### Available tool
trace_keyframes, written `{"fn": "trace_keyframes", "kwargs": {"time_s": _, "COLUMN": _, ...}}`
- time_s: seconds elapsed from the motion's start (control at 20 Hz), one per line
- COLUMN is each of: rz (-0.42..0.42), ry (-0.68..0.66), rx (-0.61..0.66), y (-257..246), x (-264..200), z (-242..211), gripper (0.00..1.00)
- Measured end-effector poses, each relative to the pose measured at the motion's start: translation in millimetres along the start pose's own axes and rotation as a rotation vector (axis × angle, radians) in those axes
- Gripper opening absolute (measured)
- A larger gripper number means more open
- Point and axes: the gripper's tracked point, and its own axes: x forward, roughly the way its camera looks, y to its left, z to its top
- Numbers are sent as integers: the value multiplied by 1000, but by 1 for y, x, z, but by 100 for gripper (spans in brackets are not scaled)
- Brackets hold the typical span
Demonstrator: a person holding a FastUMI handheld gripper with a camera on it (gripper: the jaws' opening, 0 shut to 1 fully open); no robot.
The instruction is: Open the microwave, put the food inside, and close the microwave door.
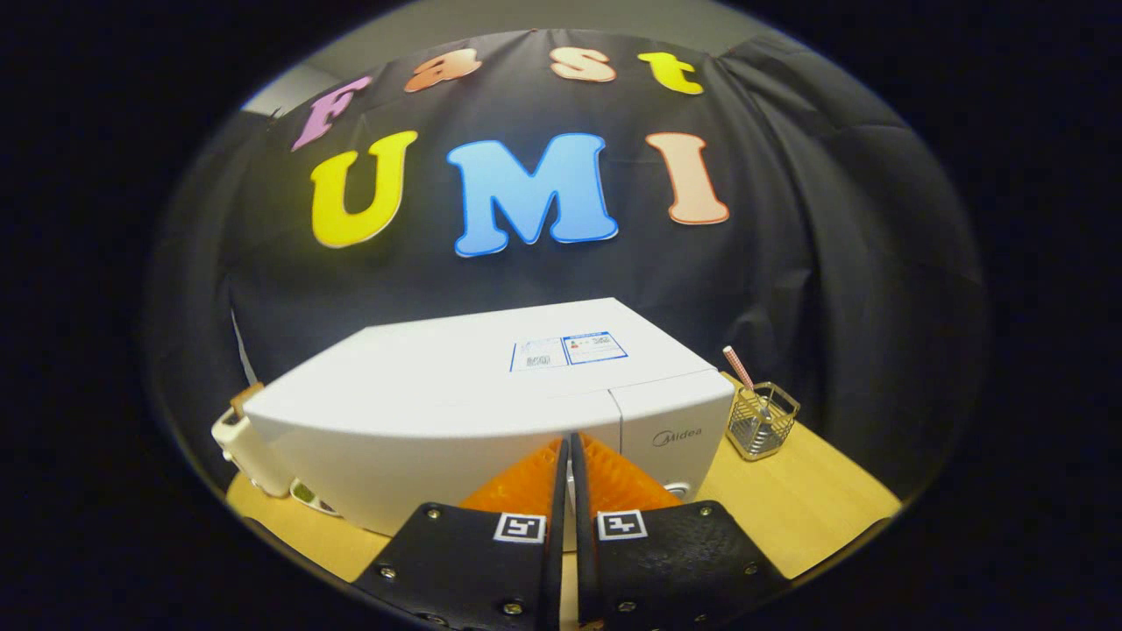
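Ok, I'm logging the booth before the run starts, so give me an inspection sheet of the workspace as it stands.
Surface: wooden tabletop, bare to the right of the fingers.
Job's things: white microwave, door shut, just ahead of the fingers; food cannot be told for certain.
Clutter: wire holder with a striped straw right of the microwave; a white object and a small item at the microwave's left corner, too hidden to name.
Grippers: gripper, orange fingers closed together, holding nothing, tips near the door's front.
Cables: nothing seen.
Surroundings: black cloth wall behind.
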Motion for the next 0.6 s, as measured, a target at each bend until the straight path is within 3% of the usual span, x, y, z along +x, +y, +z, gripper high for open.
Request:
{"fn": "trace_keyframes", "kwargs": {"time_s": 0.2, "rz": 13, "ry": -46, "rx": -160, "y": 1, "x": -2, "z": -1, "gripper": 8}}
{"fn": "trace_keyframes", "kwargs": {"time_s": 0.35, "rz": 46, "ry": -29, "rx": -133, "y": -5, "x": -17, "z": 9, "gripper": 8}}
{"fn": "trace_keyframes", "kwargs": {"time_s": 0.55, "rz": 62, "ry": -105, "rx": -88, "y": -19, "x": -74, "z": 70, "gripper": 8}}
{"fn": "trace_keyframes", "kwargs": {"time_s": 0.6, "rz": 99, "ry": -126, "rx": -82, "y": -15, "x": -88, "z": 87, "gripper": 10}}
